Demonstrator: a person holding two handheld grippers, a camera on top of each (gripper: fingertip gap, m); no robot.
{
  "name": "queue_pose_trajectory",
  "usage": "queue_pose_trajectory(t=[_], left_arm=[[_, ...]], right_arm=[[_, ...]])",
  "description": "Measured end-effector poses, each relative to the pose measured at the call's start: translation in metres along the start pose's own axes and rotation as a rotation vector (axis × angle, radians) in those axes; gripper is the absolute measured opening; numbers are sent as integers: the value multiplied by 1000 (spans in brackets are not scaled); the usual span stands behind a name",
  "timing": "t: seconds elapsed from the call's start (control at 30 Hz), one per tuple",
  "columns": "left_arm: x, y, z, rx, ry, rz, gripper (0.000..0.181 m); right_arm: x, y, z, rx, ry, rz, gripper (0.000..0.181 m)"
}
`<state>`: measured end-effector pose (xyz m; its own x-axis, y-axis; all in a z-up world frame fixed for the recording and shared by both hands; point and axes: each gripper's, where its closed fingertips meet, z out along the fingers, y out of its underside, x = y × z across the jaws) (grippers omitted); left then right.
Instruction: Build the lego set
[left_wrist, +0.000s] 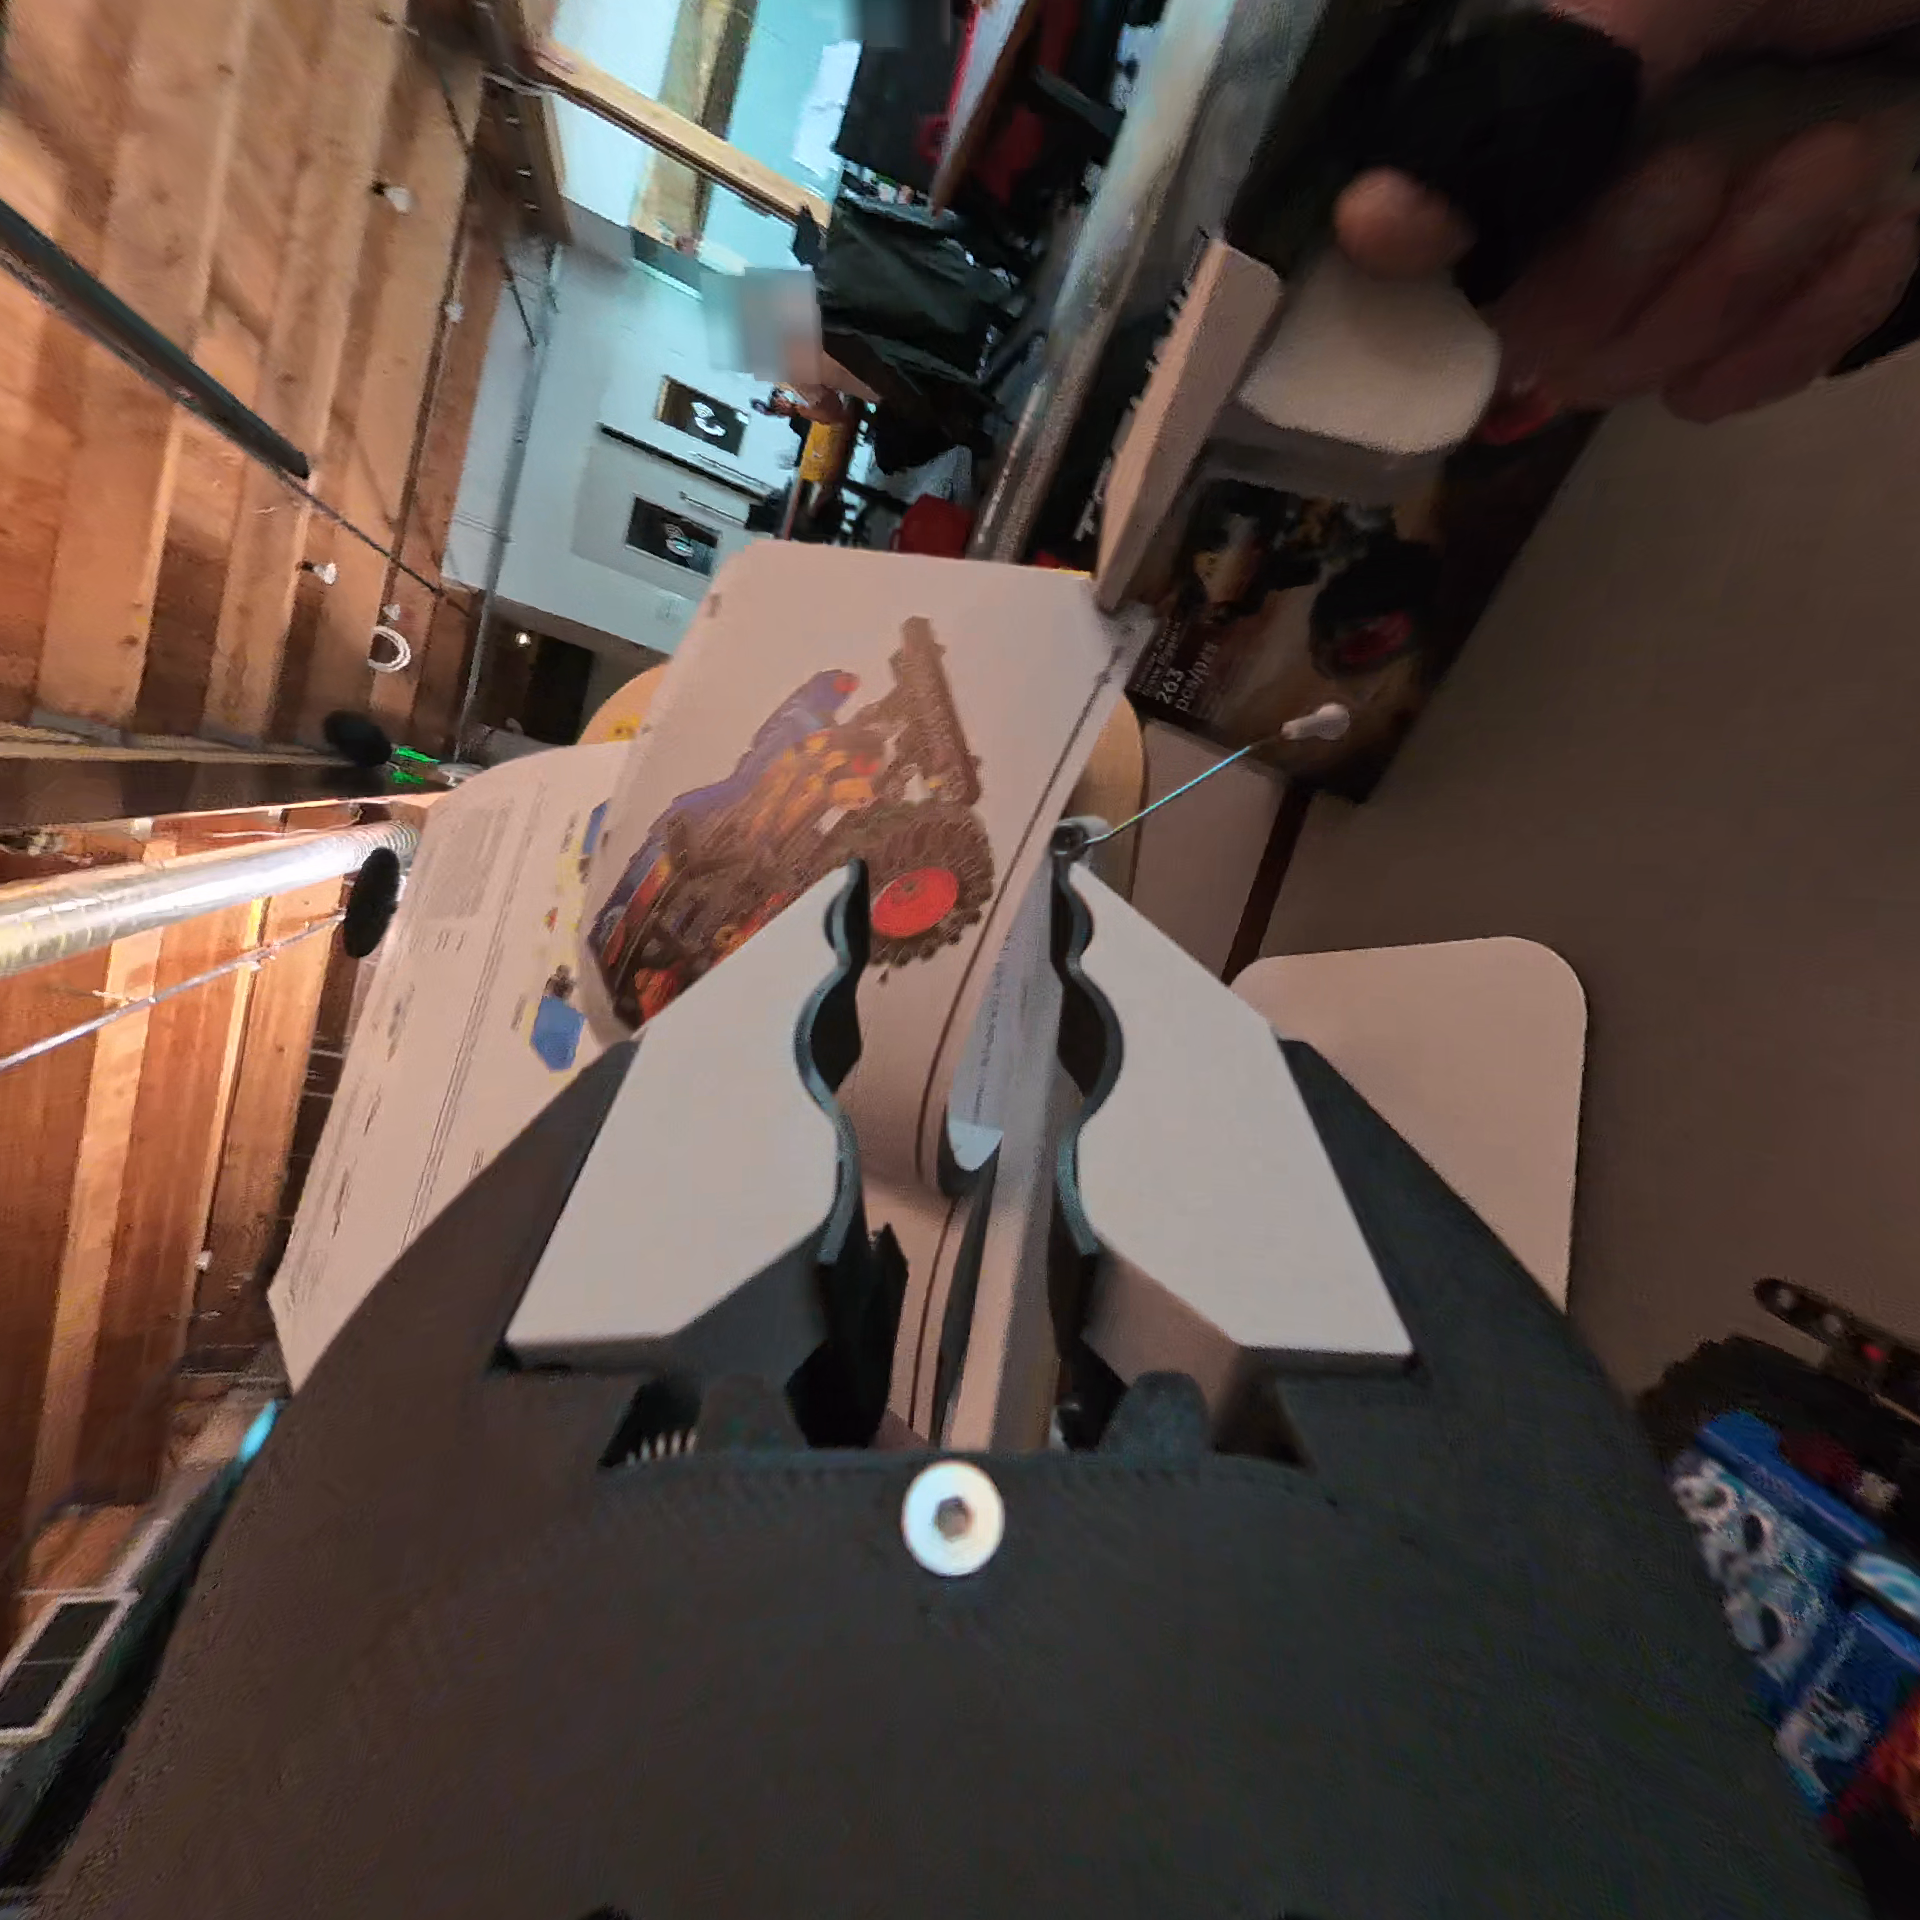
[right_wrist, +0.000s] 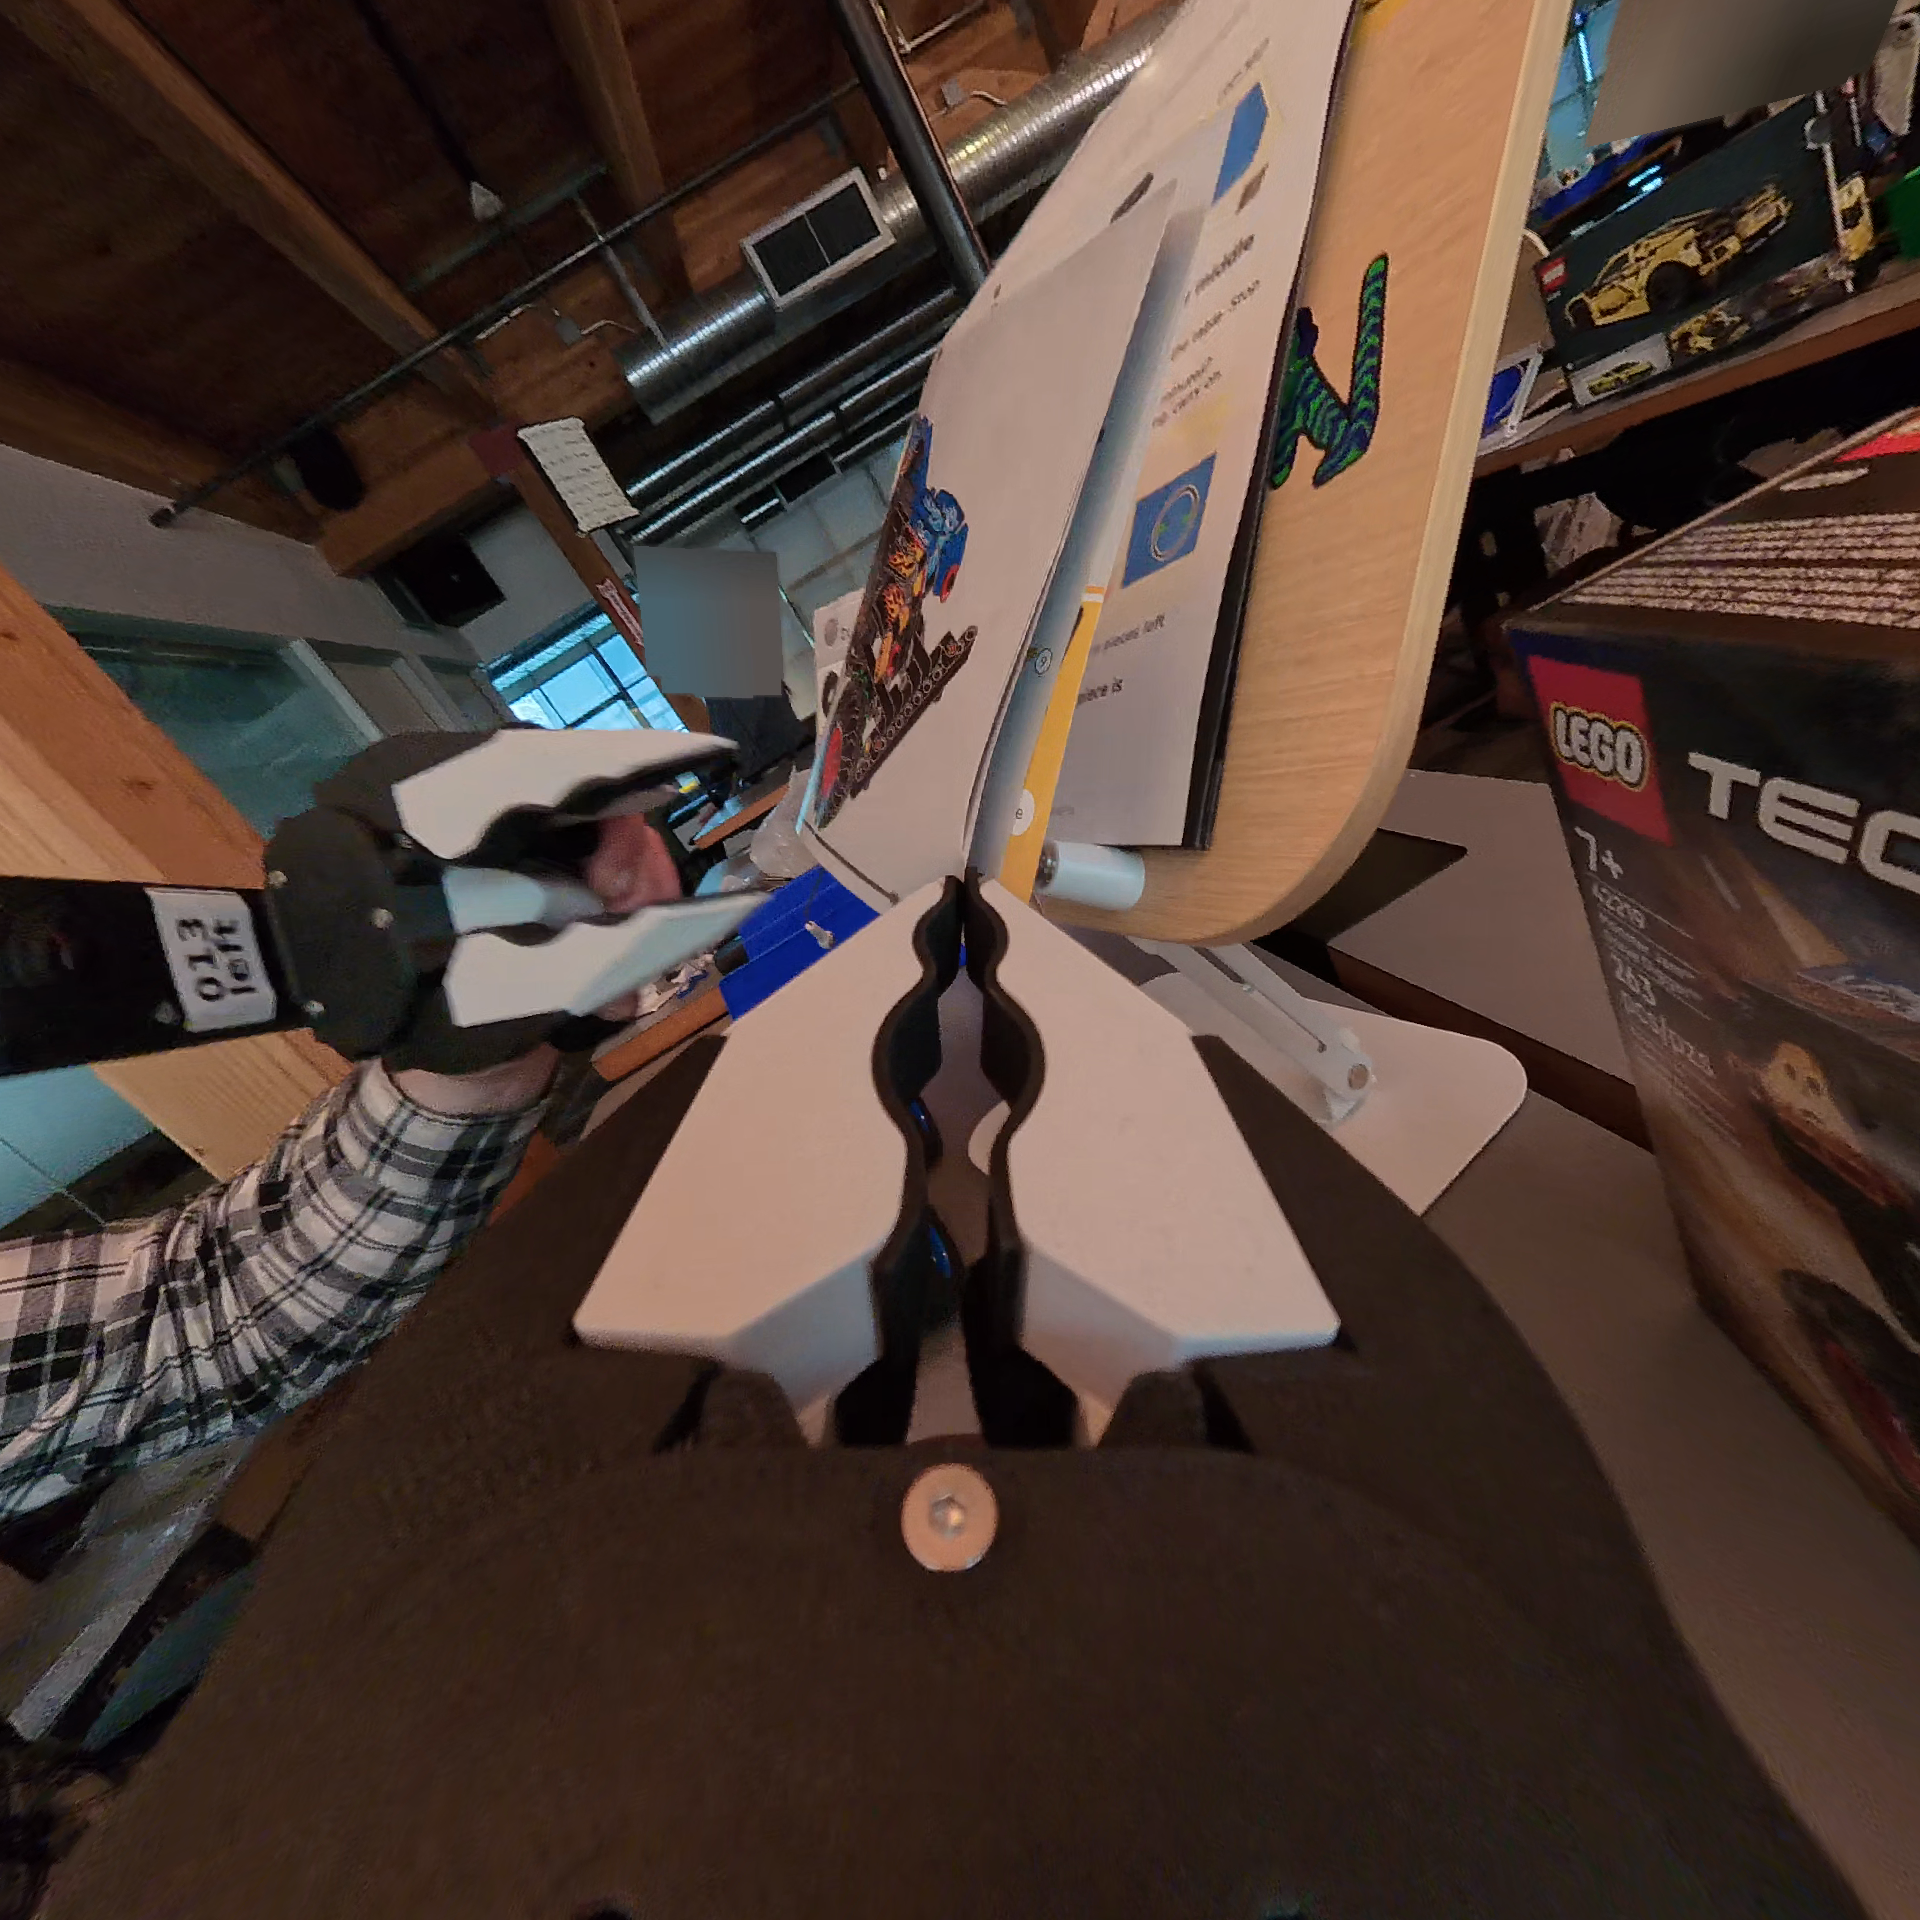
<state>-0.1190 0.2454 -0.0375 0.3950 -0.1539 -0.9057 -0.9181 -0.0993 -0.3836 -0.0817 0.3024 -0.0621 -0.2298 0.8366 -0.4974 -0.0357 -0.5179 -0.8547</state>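
Hand-held gripper on the right (right_wrist: 961, 883) is seen closed at its tips on the lower edge of a white page printed with a colourful vehicle model (right_wrist: 997, 540), part of the instruction booklet (right_wrist: 1174, 582) that is propped on a tilted oval wooden stand (right_wrist: 1382, 582). Something small and blue is glimpsed deeper between its jaws, but what it is cannot be told. The left hand-held gripper (left_wrist: 956, 894) is held with its jaws apart; the curled page edge passes between them and lies near the right-hand finger, with no clamping seen. In the right wrist view this left hand-held gripper is shown farther off, well apart from the booklet's spine, carried by a hand (right_wrist: 488, 1049) in a plaid sleeve (right_wrist: 239, 1278).

The step in hand is judged to be the turning of a booklet page, so building is probably at a pause between stages. The dark cardboard lego box (right_wrist: 1756, 935) is stood on the bench (right_wrist: 1621, 1455) just beside the stand, and blue pieces (left_wrist: 1787, 1579) are seen low at the right of the left wrist view.

For the next move, the page would need to be carried over and laid flat without being torn or creased, then released. The sheet is thin and floppy, so a light grip and a slow arc are called for.
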Motion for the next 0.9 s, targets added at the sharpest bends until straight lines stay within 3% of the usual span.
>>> queue_pose_trajectory(t=[0.1,0.27,0.9], left_arm=[[7,3,21,-48,2,56,25],[4,0,19,2,-7,-31,7],[9,5,11,62,144,-131,0]], right_arm=[[-4,-4,-2,8,-20,1,0],[-7,-7,-3,13,-40,8,0],[-14,-3,0,6,-89,23,0]])
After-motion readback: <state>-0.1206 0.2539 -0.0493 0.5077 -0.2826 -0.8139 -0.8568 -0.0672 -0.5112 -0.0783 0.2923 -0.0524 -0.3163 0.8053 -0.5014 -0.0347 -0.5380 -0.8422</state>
